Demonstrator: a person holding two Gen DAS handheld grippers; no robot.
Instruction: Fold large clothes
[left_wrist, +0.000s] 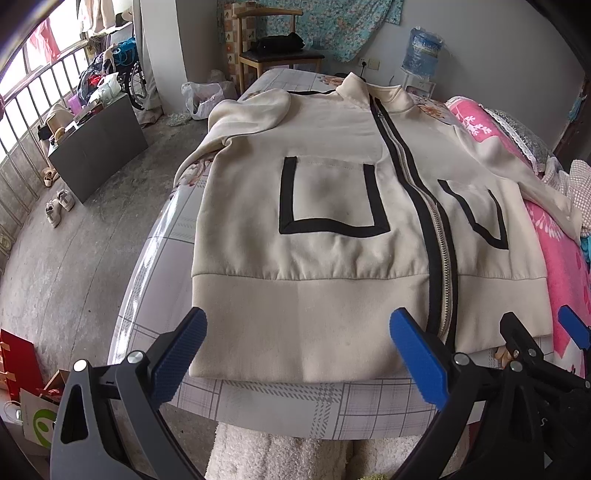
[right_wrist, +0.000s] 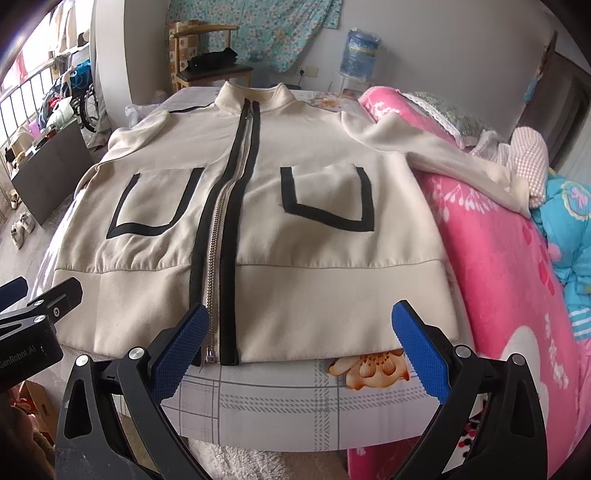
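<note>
A cream zip-up jacket (left_wrist: 332, 206) with black trim and two black-edged pockets lies flat, front up, on the bed (left_wrist: 295, 406), collar at the far end. It also shows in the right wrist view (right_wrist: 314, 229). Its right sleeve (right_wrist: 443, 155) drapes onto the pink blanket. Its left sleeve (left_wrist: 251, 114) is bent over the chest. My left gripper (left_wrist: 297, 332) is open, just above the hem's left half. My right gripper (right_wrist: 299, 328) is open over the hem, right of the zipper (right_wrist: 218, 236). Neither holds anything.
A pink blanket (right_wrist: 498, 258) and blue bedding (right_wrist: 569, 229) lie along the bed's right side. A wooden chair (left_wrist: 277, 48) and a water jug (left_wrist: 421, 51) stand behind the bed. A dark cabinet (left_wrist: 99, 147), shoes (left_wrist: 59, 206) and the concrete floor are on the left.
</note>
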